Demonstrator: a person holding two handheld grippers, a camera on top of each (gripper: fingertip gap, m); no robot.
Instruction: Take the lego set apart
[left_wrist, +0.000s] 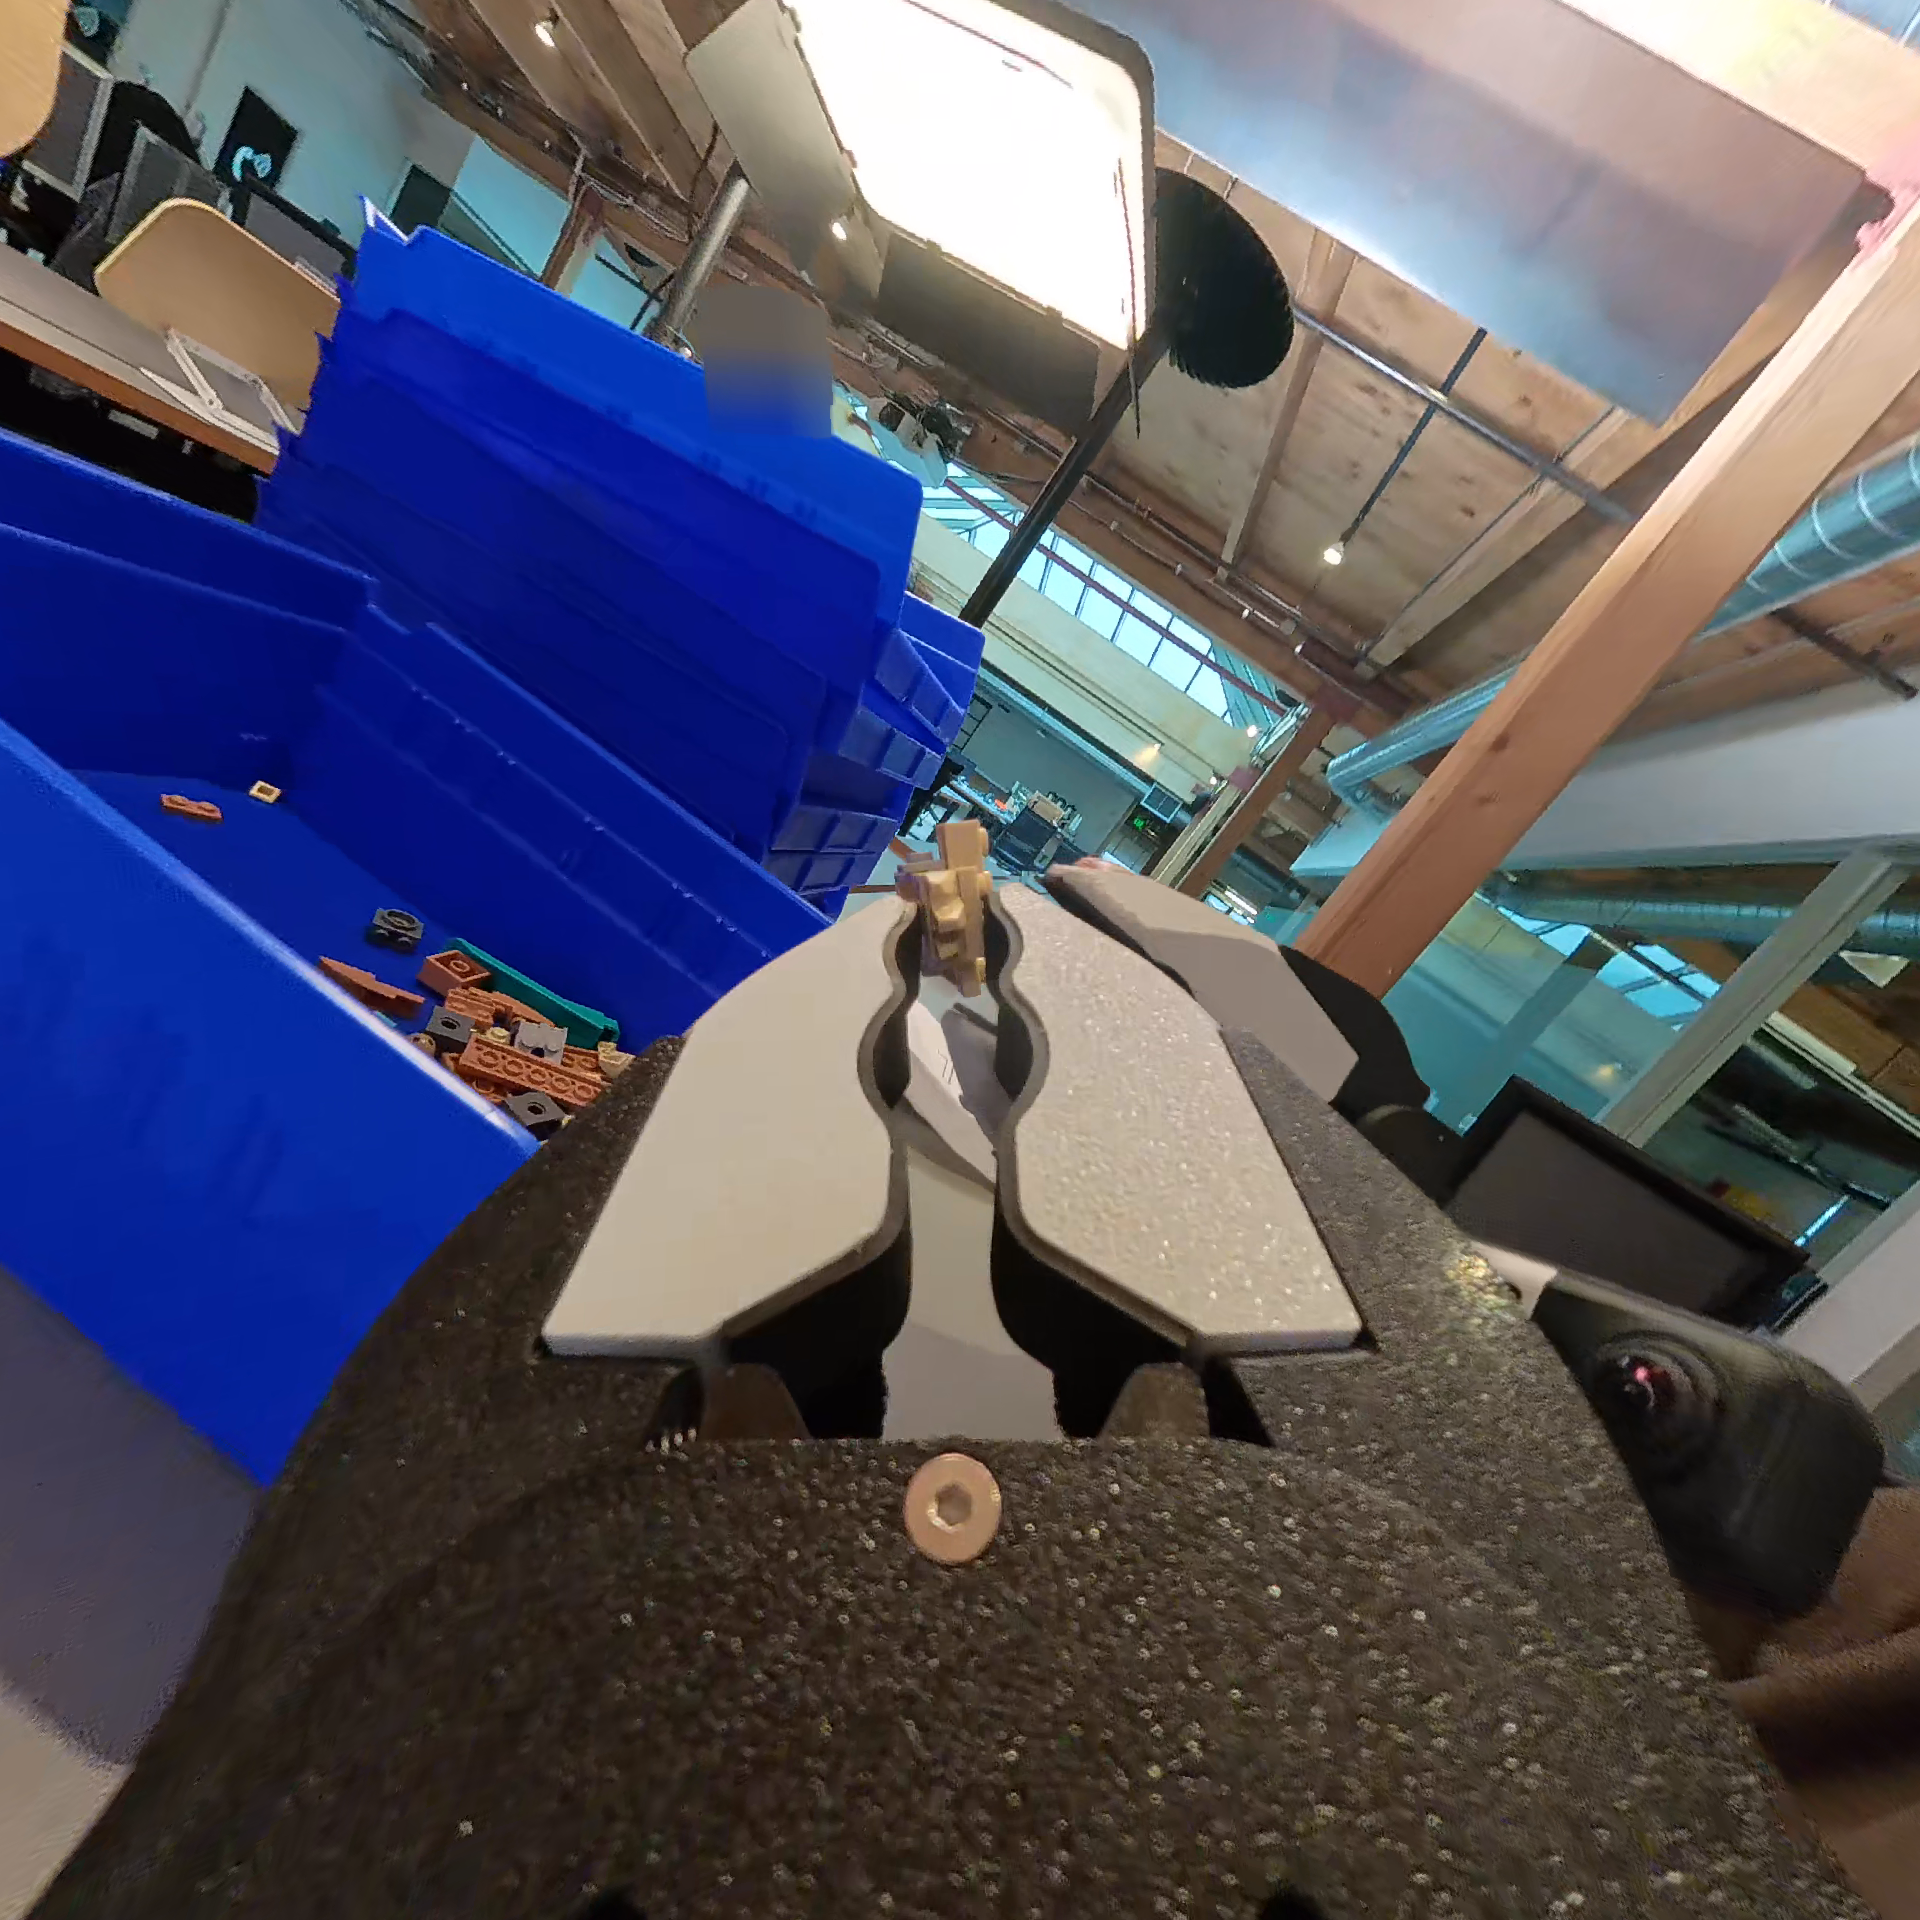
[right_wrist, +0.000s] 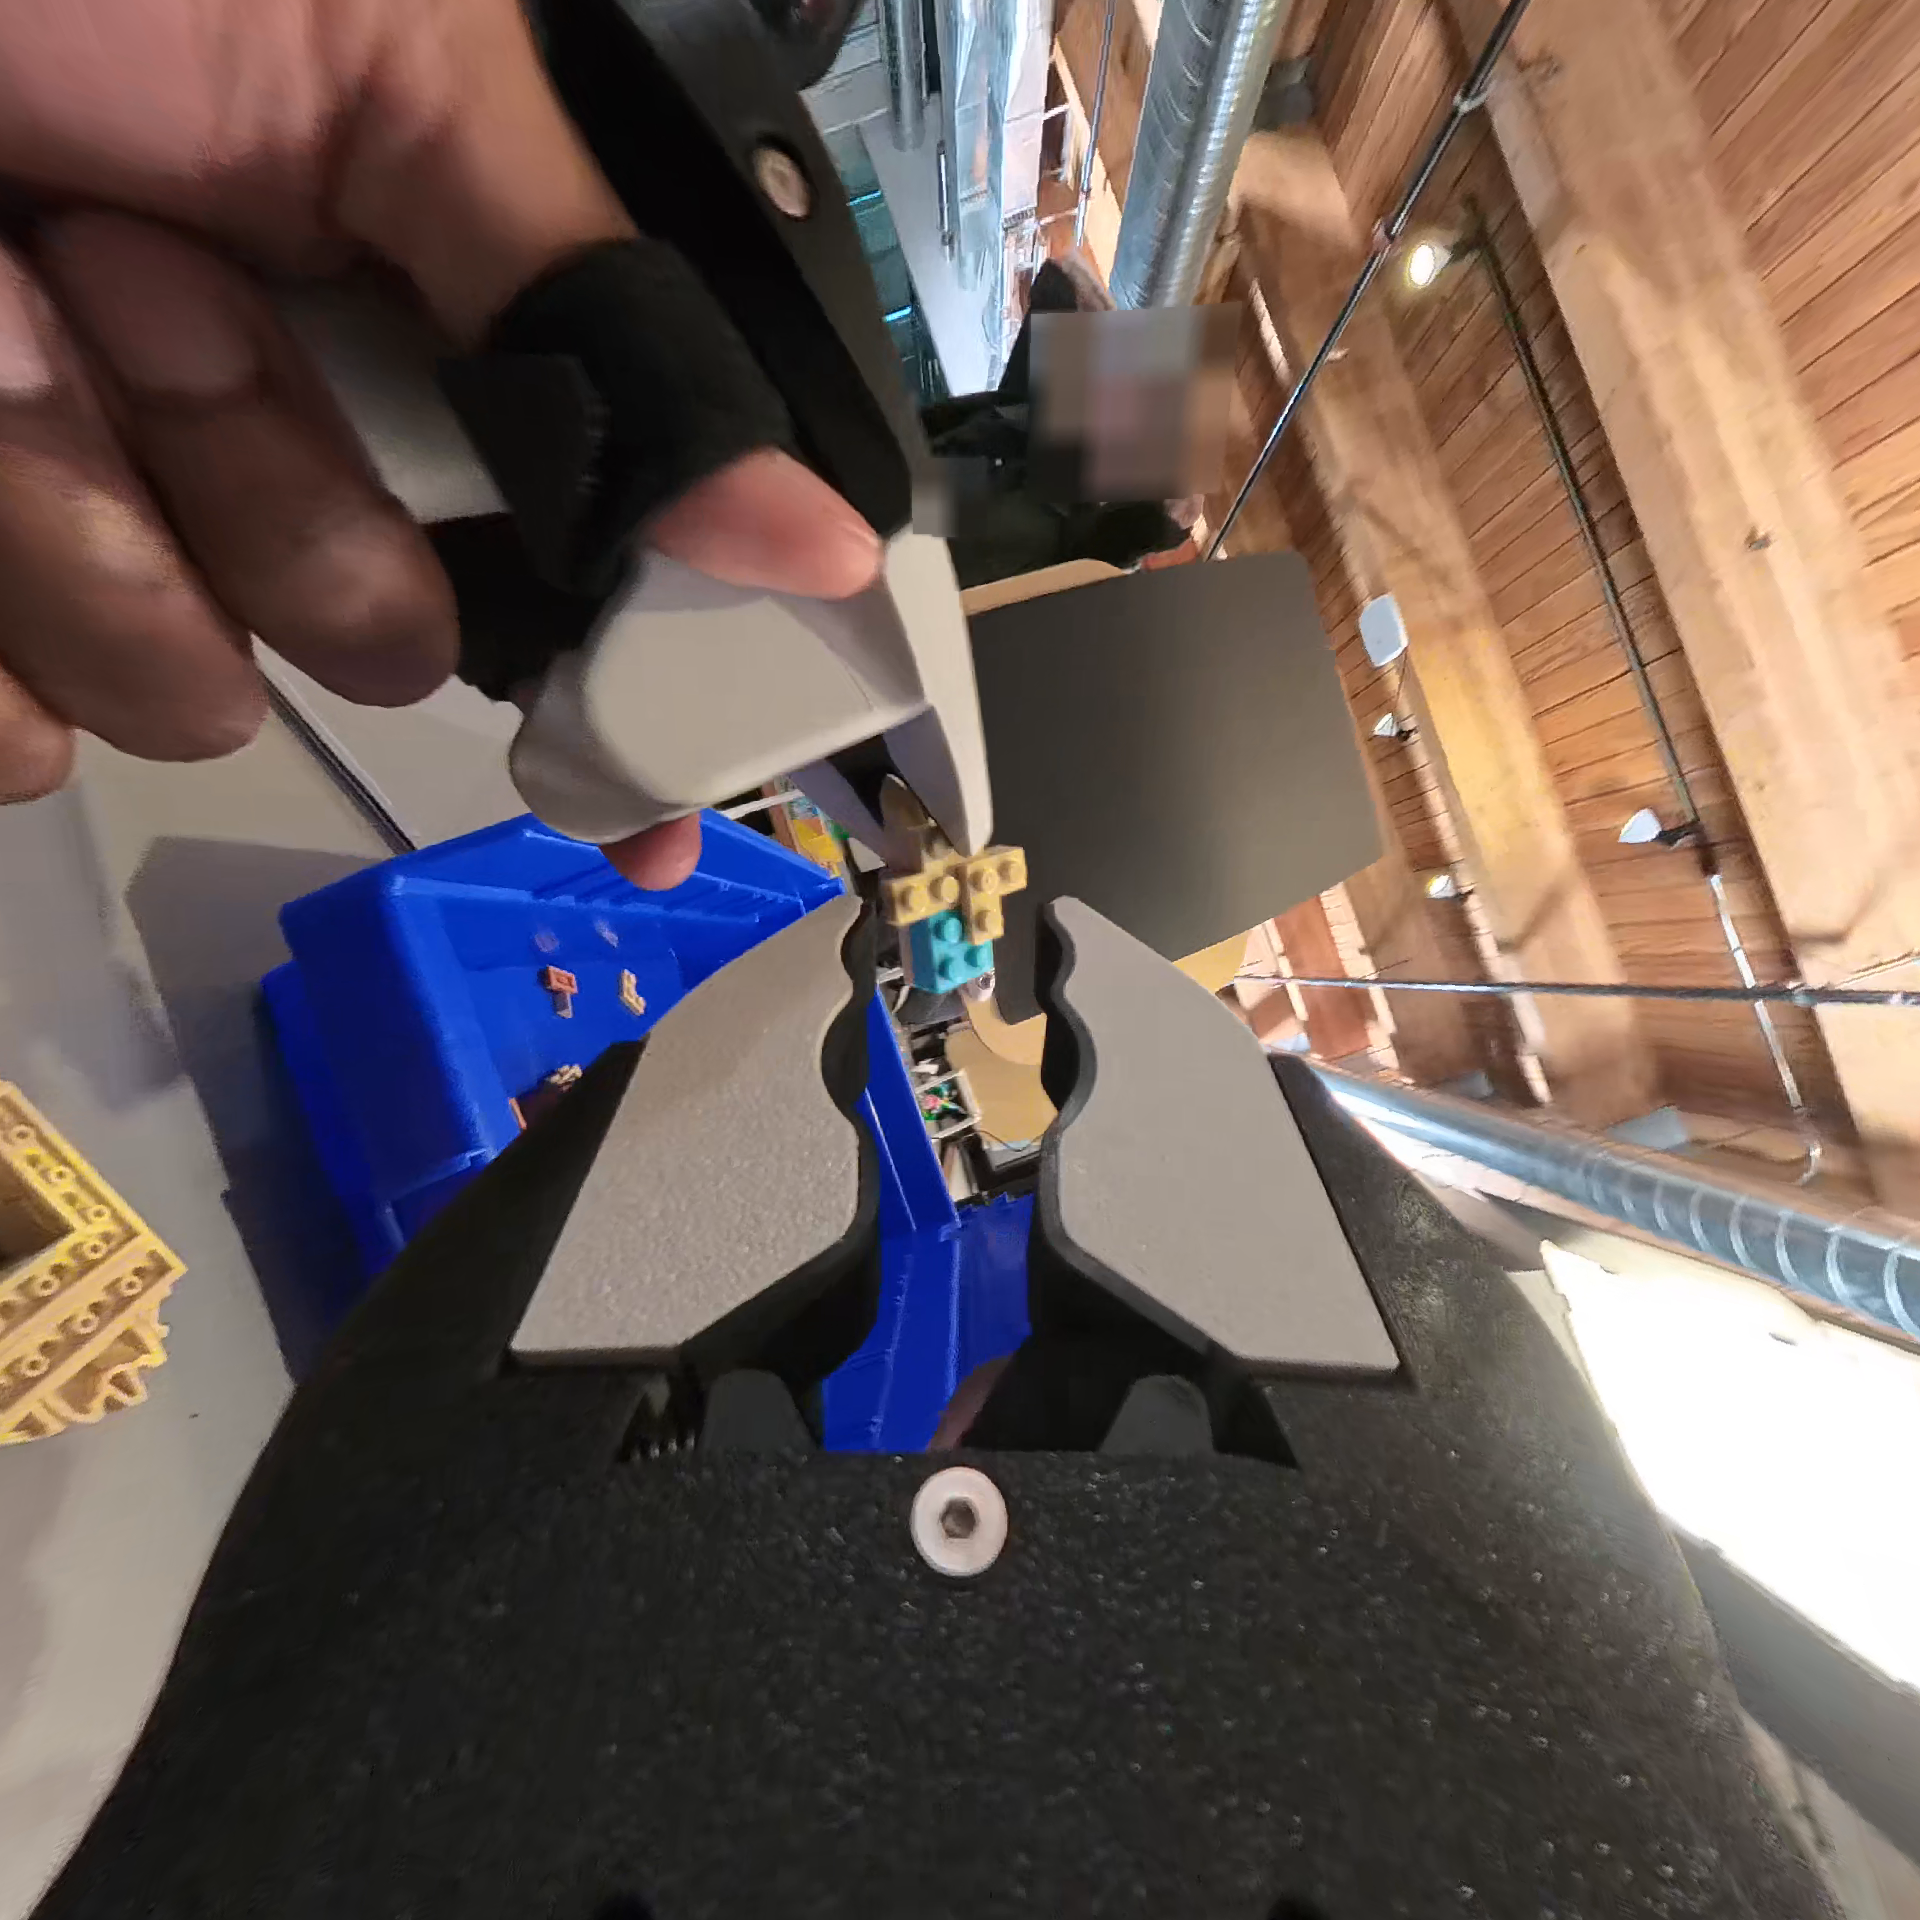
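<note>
My left gripper (left_wrist: 954, 925) is shut on a small brick assembly (left_wrist: 958, 904) of tan plates, held up in the air above the table. The right wrist view shows that assembly (right_wrist: 951, 899) as crossed tan plates with a teal brick (right_wrist: 954, 954) under them, pinched by the left gripper's grey fingers (right_wrist: 940, 707), which a hand (right_wrist: 208, 416) holds. My right gripper (right_wrist: 951, 930) is open. Its fingertips stand on either side of the assembly's near end, with a gap on each side. Its grey finger (left_wrist: 1164, 935) shows just right of the assembly in the left wrist view.
A blue bin (left_wrist: 156, 1039) holds loose brown, grey and teal bricks (left_wrist: 499, 1039). A stack of blue bins (left_wrist: 582, 520) stands behind it. A blue bin (right_wrist: 436, 987) and a tan brick frame (right_wrist: 62, 1278) sit on the grey table (right_wrist: 125, 1558). Less than 4 cm separates the two grippers' tips.
</note>
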